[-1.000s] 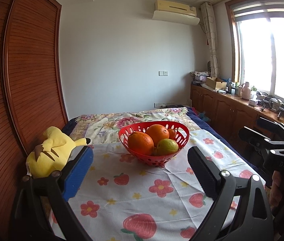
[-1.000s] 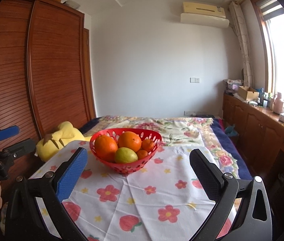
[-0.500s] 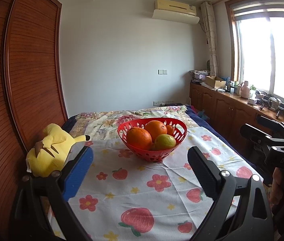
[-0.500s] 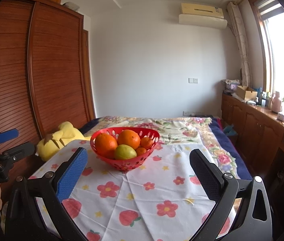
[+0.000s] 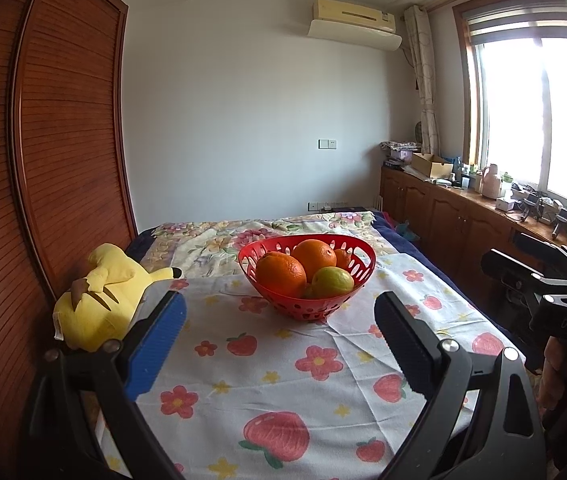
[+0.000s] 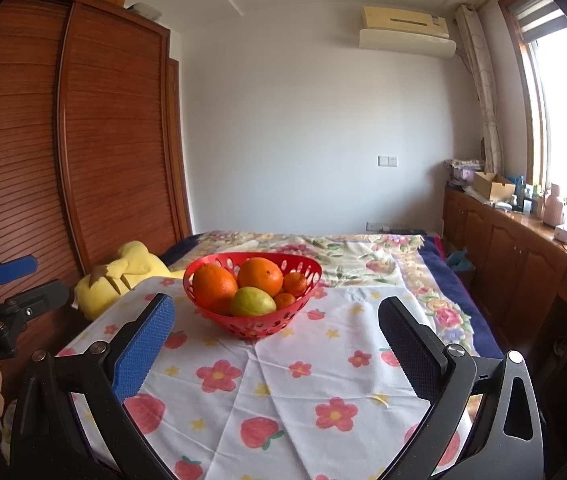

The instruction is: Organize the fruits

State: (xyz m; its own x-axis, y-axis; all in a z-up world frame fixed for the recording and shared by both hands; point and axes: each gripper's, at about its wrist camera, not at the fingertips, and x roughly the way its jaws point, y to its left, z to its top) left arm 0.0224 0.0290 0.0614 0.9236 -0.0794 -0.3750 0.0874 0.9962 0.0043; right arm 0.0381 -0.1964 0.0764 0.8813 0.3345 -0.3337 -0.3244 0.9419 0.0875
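A red perforated basket (image 5: 355, 298) (image 6: 259, 326) stands on the flowered cloth, holding two big oranges (image 5: 281, 274) (image 6: 214, 288), a green-yellow fruit (image 5: 333, 281) (image 6: 252, 301) and small oranges (image 6: 294, 282). My left gripper (image 5: 279, 316) is open and empty, short of the basket on its near side. My right gripper (image 6: 277, 316) is open and empty, also short of the basket. Each gripper shows at the side of the other's view, the left (image 6: 15, 284) and the right (image 5: 523, 264).
A yellow plush toy (image 5: 99, 300) (image 6: 123, 276) lies at the cloth's left edge against a wooden wardrobe (image 5: 43, 160). The flowered cloth (image 5: 283, 380) covers a bed. Wooden cabinets (image 6: 523, 264) with clutter run along the right under a window.
Both grippers have drawn back and tilted slightly; the basket sits a little higher and farther in both views. The jaws have stayed open.
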